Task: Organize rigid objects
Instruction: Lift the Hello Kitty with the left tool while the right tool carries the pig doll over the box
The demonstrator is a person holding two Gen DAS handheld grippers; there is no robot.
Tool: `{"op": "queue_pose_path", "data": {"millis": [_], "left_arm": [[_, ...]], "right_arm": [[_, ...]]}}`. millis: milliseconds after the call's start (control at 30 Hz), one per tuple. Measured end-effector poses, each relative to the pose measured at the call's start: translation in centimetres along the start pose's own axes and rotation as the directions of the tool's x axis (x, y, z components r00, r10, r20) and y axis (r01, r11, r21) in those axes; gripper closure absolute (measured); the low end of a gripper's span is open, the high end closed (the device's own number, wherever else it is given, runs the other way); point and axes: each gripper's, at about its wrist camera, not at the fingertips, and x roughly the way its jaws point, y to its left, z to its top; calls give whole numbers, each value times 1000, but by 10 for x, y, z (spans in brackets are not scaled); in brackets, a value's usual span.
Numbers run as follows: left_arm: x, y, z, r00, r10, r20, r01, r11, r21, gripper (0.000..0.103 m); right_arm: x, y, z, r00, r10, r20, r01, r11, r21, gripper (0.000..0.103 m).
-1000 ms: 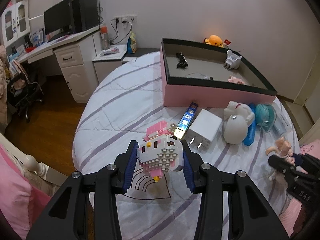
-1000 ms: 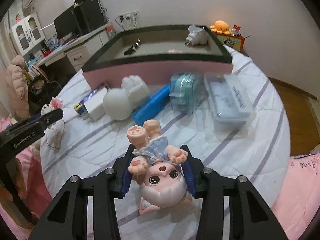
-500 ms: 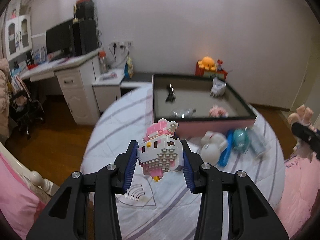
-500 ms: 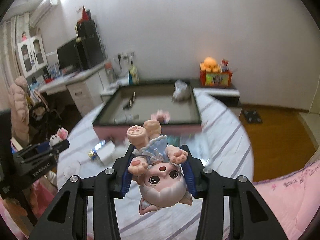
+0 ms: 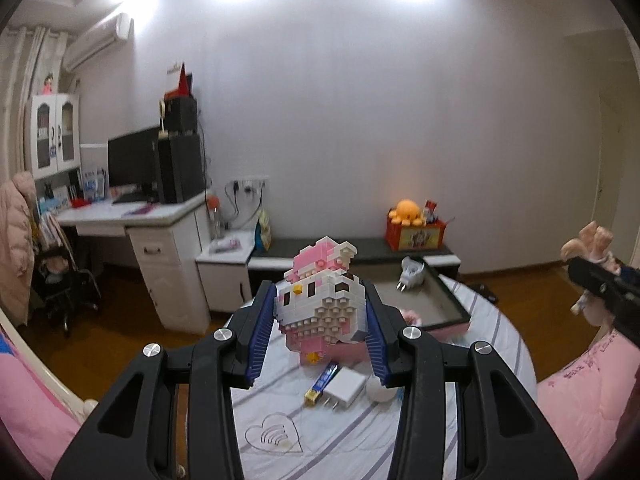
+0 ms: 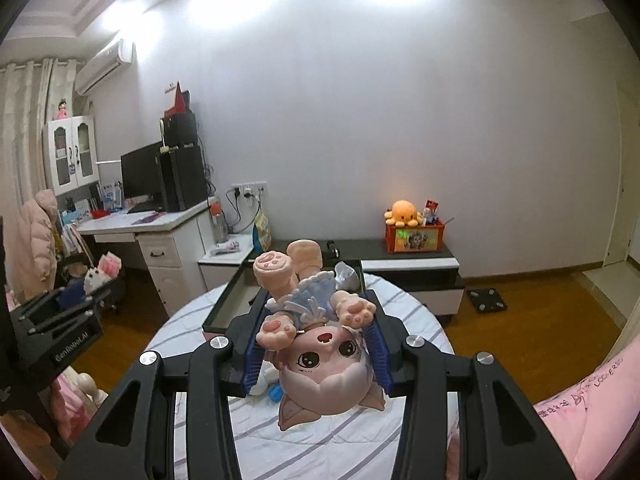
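The brick-built cat figure (image 5: 322,306) is pinched between the blue pads of the left tongs (image 5: 320,320), held in the air above the striped bed (image 5: 360,432). The right tongs (image 6: 316,332) clench 1 upside-down cat doll (image 6: 320,356) over the same bed, short of the pink-sided box (image 5: 444,308). "GenRobot.AI" is printed on the left tongs' black body in the right wrist view, and 1 white charger (image 5: 346,388) lies on the bed below.
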Motion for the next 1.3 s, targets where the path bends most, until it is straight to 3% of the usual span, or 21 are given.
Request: {"op": "queue_pose_path", "data": {"millis": [333, 800, 1067, 1300], "left_arm": [[-15, -5, 6, 999, -9, 46, 8, 1000, 16, 61], [10, -12, 15, 1000, 14, 27, -15, 1000, 21, 61], [62, -17, 48, 1000, 15, 12, -16, 999, 42, 61], [143, -25, 63, 996, 8, -90, -3, 998, 56, 61]], "right_arm": [[-4, 3, -3, 1000, 21, 7, -21, 1000, -10, 58], [7, 4, 4, 1000, 16, 17, -15, 999, -37, 58], [54, 6, 31, 1000, 1, 8, 0, 998, -67, 58], [132, -6, 49, 996, -13, -87, 7, 997, -72, 58]]}}
